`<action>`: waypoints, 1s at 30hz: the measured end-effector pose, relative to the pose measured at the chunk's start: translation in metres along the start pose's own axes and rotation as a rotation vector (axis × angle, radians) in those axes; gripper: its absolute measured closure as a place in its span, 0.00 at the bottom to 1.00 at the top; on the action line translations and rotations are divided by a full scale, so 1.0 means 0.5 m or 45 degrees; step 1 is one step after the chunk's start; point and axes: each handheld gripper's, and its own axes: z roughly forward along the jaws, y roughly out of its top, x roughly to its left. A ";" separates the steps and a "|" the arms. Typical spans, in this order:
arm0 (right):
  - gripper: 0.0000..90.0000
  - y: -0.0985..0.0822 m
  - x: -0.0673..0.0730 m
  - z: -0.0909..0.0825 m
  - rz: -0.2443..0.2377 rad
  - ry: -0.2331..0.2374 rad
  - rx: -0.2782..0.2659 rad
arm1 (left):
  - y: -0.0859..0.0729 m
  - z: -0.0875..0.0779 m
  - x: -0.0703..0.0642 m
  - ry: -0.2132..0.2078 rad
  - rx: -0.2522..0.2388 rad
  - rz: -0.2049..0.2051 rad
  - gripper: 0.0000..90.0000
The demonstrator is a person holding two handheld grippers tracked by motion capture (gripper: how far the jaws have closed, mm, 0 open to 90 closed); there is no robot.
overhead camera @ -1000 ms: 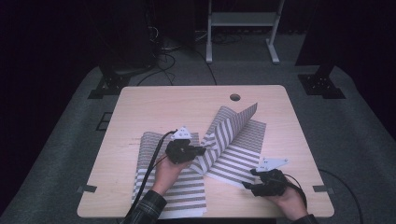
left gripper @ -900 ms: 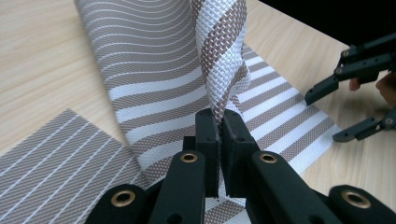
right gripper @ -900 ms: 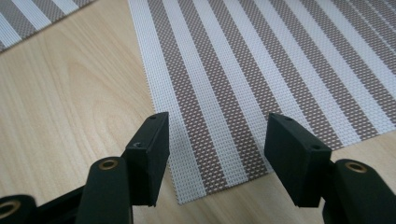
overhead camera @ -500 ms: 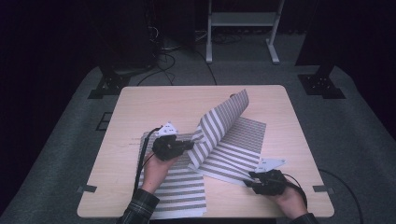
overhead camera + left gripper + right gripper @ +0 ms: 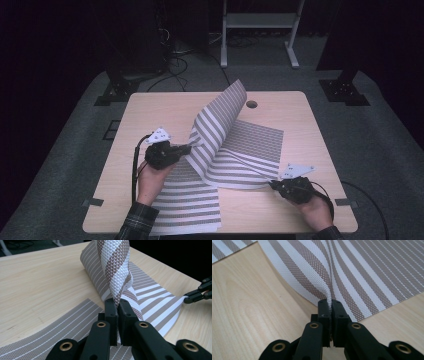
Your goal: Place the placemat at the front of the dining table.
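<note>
A brown-and-white striped woven mat (image 5: 250, 150) lies mid-table, its left part lifted into a tall curled flap. My left gripper (image 5: 187, 148) is shut on that flap's edge, and the left gripper view has the mat (image 5: 112, 262) twisting upward from between the closed jaws of my left gripper (image 5: 117, 306). My right gripper (image 5: 272, 185) has just been closing and now pinches the mat's near right corner. In the right gripper view the mat (image 5: 362, 270) puckers into my right gripper (image 5: 329, 303). The left gripper view catches the right gripper (image 5: 190, 296) at the mat's far corner.
A second striped mat (image 5: 190, 200) lies flat at the front left, partly beneath my left hand and overhanging the table's front edge. The wooden table (image 5: 150, 115) has a round cable hole (image 5: 251, 104) near its back edge. Dark floor, cables and stands surround it.
My left gripper moved left and up with the mat's edge, so the flap stands taller and more curled. The right hand stayed put while its jaws closed on the near corner.
</note>
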 end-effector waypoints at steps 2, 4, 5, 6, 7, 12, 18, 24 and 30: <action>0.97 0.002 -0.007 -0.005 0.000 -0.012 -0.016 | -0.001 -0.007 0.006 0.012 -0.002 -0.006 0.97; 0.97 0.005 -0.016 -0.011 0.007 -0.027 -0.032 | -0.002 -0.012 0.012 0.021 -0.014 -0.015 0.97; 0.97 0.006 -0.020 -0.013 0.017 -0.035 -0.039 | -0.003 -0.015 0.015 0.025 -0.015 -0.017 0.97; 0.97 0.008 -0.026 -0.014 0.016 -0.043 -0.042 | -0.003 -0.017 0.017 0.029 -0.015 -0.021 0.97; 0.97 0.012 -0.037 -0.018 0.027 -0.059 -0.056 | -0.004 -0.020 0.020 0.034 -0.015 -0.024 0.97; 0.97 0.025 -0.057 -0.020 0.057 -0.081 -0.091 | -0.007 -0.026 0.030 0.046 -0.025 -0.049 0.97; 0.97 0.040 -0.073 -0.022 0.079 -0.106 -0.118 | -0.009 -0.026 0.034 0.058 -0.004 -0.059 0.97; 0.97 0.056 -0.097 -0.031 0.118 -0.131 -0.155 | -0.010 -0.019 0.038 0.067 0.022 -0.064 0.96; 0.97 0.074 -0.113 -0.025 0.117 -0.160 -0.163 | -0.011 -0.010 0.051 0.068 0.046 -0.088 0.96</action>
